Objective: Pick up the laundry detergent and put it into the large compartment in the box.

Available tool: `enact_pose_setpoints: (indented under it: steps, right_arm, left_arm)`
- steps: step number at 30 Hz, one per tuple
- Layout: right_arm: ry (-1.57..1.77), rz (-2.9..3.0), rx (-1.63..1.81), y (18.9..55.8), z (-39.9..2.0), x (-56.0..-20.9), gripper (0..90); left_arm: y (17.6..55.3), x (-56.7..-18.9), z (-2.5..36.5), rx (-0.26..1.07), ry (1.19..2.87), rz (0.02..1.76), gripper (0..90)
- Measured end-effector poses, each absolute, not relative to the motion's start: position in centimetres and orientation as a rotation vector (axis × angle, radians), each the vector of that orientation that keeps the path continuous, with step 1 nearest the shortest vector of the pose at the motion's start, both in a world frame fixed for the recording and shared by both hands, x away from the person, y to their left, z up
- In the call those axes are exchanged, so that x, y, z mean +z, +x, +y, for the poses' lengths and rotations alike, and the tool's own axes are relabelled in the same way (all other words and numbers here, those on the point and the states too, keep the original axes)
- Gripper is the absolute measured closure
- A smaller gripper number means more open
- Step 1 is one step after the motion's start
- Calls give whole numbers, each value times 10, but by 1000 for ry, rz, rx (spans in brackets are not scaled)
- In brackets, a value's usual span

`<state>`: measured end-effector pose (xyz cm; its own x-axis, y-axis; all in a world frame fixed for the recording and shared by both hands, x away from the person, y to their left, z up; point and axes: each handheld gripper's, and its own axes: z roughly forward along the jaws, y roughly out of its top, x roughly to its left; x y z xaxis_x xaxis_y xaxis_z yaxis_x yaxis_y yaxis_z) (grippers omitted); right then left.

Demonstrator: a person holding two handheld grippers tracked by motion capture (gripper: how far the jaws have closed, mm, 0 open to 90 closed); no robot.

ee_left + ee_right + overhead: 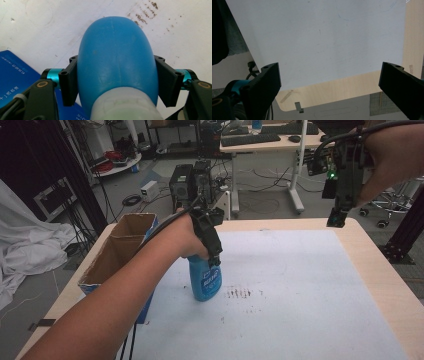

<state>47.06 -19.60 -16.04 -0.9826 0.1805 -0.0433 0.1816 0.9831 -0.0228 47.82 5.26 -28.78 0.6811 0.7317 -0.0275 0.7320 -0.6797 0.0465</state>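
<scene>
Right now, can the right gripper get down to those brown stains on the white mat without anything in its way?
Probably yes. The right gripper hangs open above the table's far edge, and the mat between it and the stains lies bare; the blue bottle stands just left of them.

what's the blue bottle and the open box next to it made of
Blue bottle: looks like plastic, smooth with a dull sheen and fine scuffs in the left gripper view. Box: apparently cardboard, matte brown inside with raw edges, printed blue outside.
</scene>
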Motion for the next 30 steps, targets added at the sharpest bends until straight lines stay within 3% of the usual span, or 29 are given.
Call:
enact_pose_setpoints:
  steps: [19, 30]
  right_arm:
    - [274, 3084, -43, 472, -197, -162, 31]
    - [282, 3085, -36, 471, -197, -162, 31]
  left_arm:
    - [479, -290, 50, 0, 2822, 1281, 375]
    - [471, -278, 50, -17, 2849, 1192, 379]
